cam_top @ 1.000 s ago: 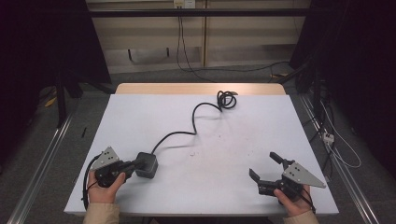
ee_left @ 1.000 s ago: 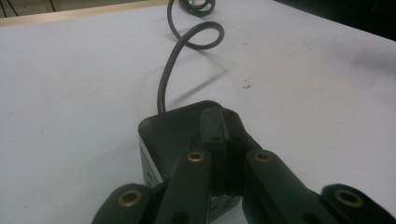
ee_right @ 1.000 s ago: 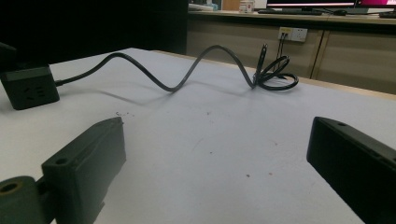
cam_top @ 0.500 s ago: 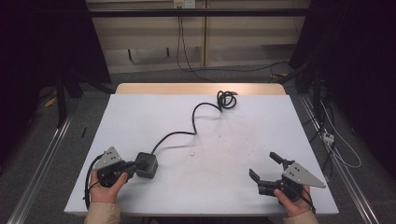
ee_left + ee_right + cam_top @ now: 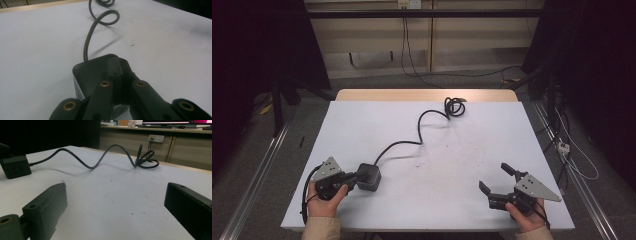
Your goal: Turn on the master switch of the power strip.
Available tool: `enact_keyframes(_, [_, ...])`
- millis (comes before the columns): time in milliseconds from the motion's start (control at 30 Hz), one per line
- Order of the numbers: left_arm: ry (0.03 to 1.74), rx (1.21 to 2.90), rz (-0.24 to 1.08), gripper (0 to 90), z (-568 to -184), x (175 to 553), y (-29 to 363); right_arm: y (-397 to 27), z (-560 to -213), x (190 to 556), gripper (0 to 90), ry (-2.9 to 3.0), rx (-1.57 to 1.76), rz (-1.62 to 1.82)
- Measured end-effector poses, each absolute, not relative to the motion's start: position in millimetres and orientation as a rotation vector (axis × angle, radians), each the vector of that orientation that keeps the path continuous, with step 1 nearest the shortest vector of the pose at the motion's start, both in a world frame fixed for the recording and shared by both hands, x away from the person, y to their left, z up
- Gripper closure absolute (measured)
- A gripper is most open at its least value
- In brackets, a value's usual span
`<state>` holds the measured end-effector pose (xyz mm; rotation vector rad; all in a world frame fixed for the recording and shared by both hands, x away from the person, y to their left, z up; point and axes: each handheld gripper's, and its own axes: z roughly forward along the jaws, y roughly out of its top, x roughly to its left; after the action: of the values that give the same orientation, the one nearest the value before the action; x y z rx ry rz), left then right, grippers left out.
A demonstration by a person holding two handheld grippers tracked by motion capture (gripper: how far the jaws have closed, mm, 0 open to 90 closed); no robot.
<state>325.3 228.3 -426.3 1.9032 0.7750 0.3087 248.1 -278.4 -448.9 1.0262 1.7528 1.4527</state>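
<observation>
Left tongs (image 5: 353,179) sit at the near left of the white surface (image 5: 492,135), their jaws pressed flat together with the tips resting against the near side of a black power cube (image 5: 368,176); nothing is caught between them. From above, the person's left hand (image 5: 323,197) wraps the body of the tool low over the surface, the forearm entering from the bottom edge and the tongs pointing rightward toward the cube. The left gripper view adds what the high view cannot: the closed jaws lie over the cube's top edge (image 5: 92,70), and the cable (image 5: 87,42) leaves the cube's far face and climbs away in a loop. The cube stands flat on the surface, and its cable (image 5: 412,140) runs from the far right corner diagonally toward the back, bending twice before ending in a small coil (image 5: 454,106) near the far wooden edge. The right gripper view shows the cable arching clear of the surface in humps, something the high view flattens, and a marked side face of the cube (image 5: 15,170). Right tongs (image 5: 498,179) rest at the near right, jaws spread wide and empty, pointing left and away, held by the right hand (image 5: 524,212), well apart from the cube.
</observation>
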Motion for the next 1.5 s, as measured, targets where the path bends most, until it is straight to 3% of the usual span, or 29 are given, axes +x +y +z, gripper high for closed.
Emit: enact_keyframes(1500, [0.787, 1.885, 0.297, 90.0, -429.1, 324.6, 232.4, -278.0, -448.5, 247.3, 4.0, 1.752, 1.024, 1.454])
